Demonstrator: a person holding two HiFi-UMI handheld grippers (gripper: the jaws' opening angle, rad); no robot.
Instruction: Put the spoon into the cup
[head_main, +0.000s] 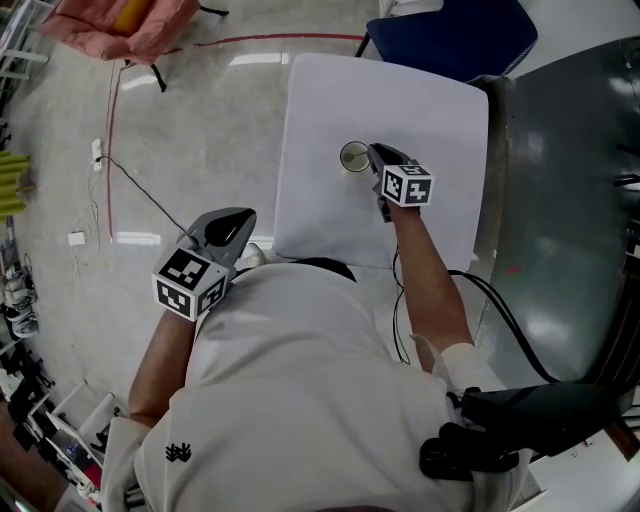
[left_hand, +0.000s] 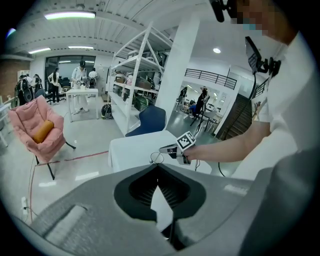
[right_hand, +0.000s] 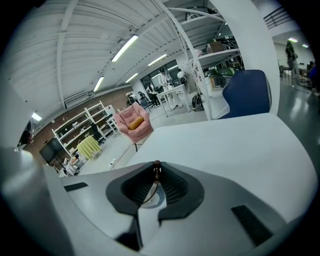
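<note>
A small pale cup (head_main: 353, 157) stands upright on the white table (head_main: 330, 100), near its middle. My right gripper (head_main: 372, 150) reaches over the table with its tips right beside the cup's rim. In the right gripper view its jaws (right_hand: 156, 165) are shut on a thin spoon (right_hand: 156, 171). The spoon's dark handle end sticks up between the tips and its stem slants down toward the cup (right_hand: 150, 199) seen below the jaws. My left gripper (head_main: 235, 215) hangs off the table's left side, near the person's body, shut and holding nothing (left_hand: 158, 166).
A blue chair (head_main: 450, 35) stands behind the table. A pink armchair (head_main: 120, 25) sits at the far left on the floor, with thin cables (head_main: 140, 190) trailing from it. A grey metal surface (head_main: 570, 200) borders the table on the right.
</note>
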